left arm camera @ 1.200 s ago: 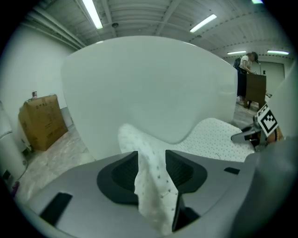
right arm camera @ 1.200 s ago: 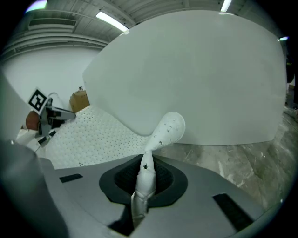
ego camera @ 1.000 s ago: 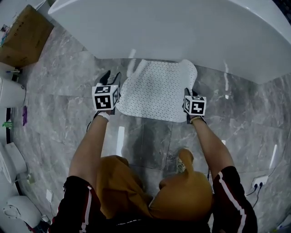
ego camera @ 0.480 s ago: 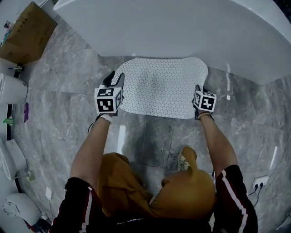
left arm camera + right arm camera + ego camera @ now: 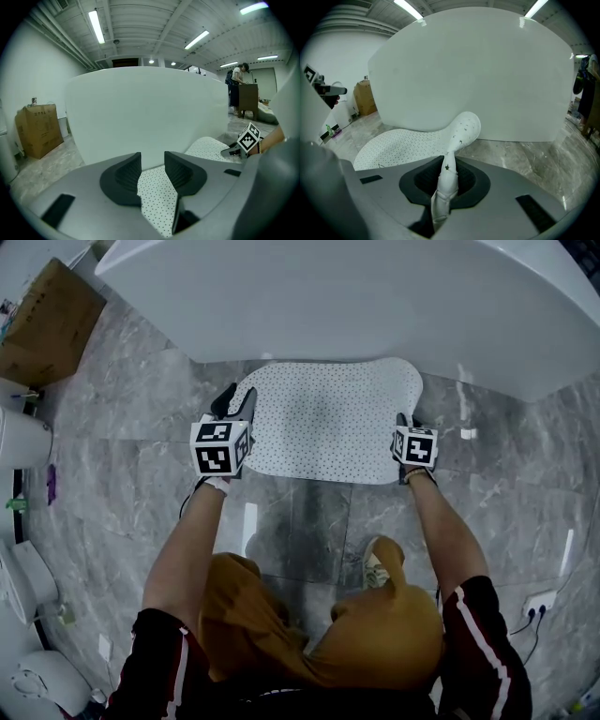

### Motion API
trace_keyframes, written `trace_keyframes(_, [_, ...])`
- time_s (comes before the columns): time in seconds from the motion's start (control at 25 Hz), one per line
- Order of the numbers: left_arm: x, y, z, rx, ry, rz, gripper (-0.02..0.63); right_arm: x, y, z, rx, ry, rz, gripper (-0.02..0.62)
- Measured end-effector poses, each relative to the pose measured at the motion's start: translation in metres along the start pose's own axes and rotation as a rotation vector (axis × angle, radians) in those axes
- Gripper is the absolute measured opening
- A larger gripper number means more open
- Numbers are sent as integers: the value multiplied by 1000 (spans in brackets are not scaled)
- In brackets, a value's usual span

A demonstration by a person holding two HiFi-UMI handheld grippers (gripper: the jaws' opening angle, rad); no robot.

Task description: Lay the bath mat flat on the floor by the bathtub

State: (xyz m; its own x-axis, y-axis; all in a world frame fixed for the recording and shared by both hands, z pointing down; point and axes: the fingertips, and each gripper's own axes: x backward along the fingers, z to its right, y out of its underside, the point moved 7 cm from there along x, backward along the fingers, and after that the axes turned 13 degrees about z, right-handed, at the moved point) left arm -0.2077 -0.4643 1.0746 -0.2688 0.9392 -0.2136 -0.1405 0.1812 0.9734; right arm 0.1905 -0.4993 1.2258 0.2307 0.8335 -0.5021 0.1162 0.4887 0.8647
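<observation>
The left tool (image 5: 152, 161) stands wide. The near corner of the white bath mat speckled with dark dots (image 5: 157, 197) runs between its two dark pads, and neither pad seems to press on it. In the head view this tool (image 5: 234, 401) sits at the mat's left short end, so the mat (image 5: 328, 423) lies at 3 o'clock from it.

The right tool (image 5: 449, 171) is narrow and has the mat's right end bunched upright between its pads. Its jaws are opening, and the fabric is not yet free. From this tool (image 5: 403, 420) the mat spreads away toward 9 o'clock. In its own view the pinched end curls up off the grey marble-tiled floor (image 5: 122, 427), while the rest of the mat (image 5: 393, 143) lies low and flat.

The mat's long axis runs from 9 to 3 o'clock, parallel to the smooth white bathtub (image 5: 375, 296) at 12 o'clock. Its far long edge is tucked right at the foot of the tub wall, and its near long edge faces 6 o'clock toward the person. Each tool is at one short end, but only the right one grips.

In my judgement the coming move turns on that raised right end. It has to drop free, and then the tool can back off toward 6 o'clock without dragging the mat out of line.
</observation>
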Motion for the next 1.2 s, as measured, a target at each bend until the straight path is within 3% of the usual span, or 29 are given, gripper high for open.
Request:
trace_keyframes(0.16, [-1,-2,10,5,21,10,167,4,8,6,54,55,-28,152])
trace_keyframes(0.4, [-3,2,27,33,57,23,167,18,25,27,62,103,-30,170])
trace_keyframes(0.8, [-1,-9,43,65,89,33,167,51,36,54,-9,183,-36,170])
trace_keyframes(1.0, [15,-31,44,67,114,72,167,74,6,56,-1,226,-2,170])
trace_keyframes(1.12, [23,-41,51,31,153,80,167,94,-28,67,11,256,35,170])
trace_keyframes(1.2, [28,-51,48,48,155,98,167,110,-55,76,2,289,64,170])
